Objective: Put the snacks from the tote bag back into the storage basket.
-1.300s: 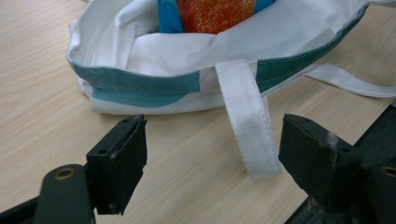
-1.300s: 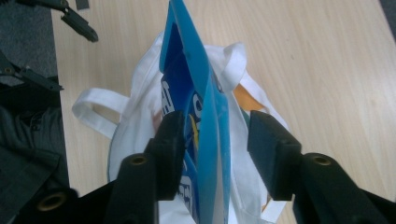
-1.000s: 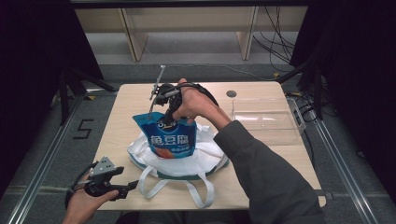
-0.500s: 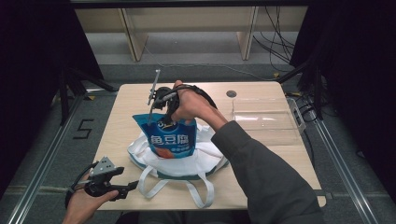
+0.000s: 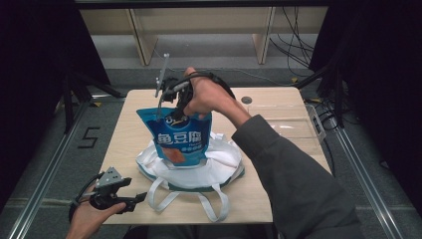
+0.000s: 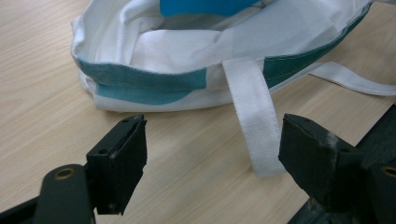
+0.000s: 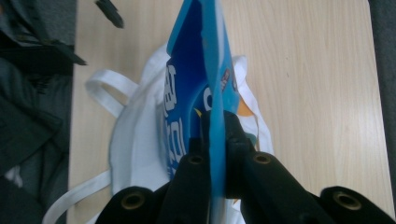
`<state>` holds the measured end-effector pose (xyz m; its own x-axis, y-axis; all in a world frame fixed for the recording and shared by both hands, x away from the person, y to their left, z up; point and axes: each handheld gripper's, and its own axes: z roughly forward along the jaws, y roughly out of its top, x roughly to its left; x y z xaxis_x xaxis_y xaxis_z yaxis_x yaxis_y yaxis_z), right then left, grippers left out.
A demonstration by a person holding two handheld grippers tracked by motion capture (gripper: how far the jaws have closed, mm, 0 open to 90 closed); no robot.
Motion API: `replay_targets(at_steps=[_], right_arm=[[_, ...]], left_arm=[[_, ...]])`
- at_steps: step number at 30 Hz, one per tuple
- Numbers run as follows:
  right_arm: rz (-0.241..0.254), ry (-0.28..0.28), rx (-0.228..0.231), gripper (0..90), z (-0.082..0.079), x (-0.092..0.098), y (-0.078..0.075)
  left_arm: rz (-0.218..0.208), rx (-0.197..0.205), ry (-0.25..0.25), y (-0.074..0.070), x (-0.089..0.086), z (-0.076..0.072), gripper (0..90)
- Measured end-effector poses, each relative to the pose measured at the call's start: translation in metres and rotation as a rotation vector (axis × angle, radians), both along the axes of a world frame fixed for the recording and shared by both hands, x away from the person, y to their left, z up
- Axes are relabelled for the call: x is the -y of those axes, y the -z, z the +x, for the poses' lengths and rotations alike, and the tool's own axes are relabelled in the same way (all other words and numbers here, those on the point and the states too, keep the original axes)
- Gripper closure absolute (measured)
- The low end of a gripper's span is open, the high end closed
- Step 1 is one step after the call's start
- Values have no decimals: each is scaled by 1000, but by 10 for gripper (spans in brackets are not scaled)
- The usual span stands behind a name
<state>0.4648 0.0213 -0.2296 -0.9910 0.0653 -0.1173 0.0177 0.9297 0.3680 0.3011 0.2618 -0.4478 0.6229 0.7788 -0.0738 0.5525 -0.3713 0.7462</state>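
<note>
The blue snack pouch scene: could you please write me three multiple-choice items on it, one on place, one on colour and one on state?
1. Where is the bottom of the blue snack pouch?
A. inside the white tote bag
B. on bare table
C. on the floor

2. What colour is the band along the tote bag's rim?
A. red
B. teal
C. yellow

3. How do the left hand-held gripper's jaws stand?
A. shut on a strap
B. shut on the pouch
C. open

Answers: 1 A, the pouch's lower end sits in the bag's mouth; 2 B, the left gripper view shows teal cloth at the rim; 3 C, a wide gap shows between the jaws, over the table.
</note>
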Motion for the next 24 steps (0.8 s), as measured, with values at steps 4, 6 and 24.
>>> replay_targets(at_steps=[4, 6, 24], right_arm=[[-10, -4, 35, 900, -1, 9, -22], [-4, -2, 50, 900, 0, 16, -30], [-89, 180, 104, 900, 27, 119, -46]], left_arm=[[3, 1, 0, 0, 0, 0, 227], [-8, -2, 5, 0, 0, 0, 227], [-35, -8, 10, -1, -2, 1, 226]])
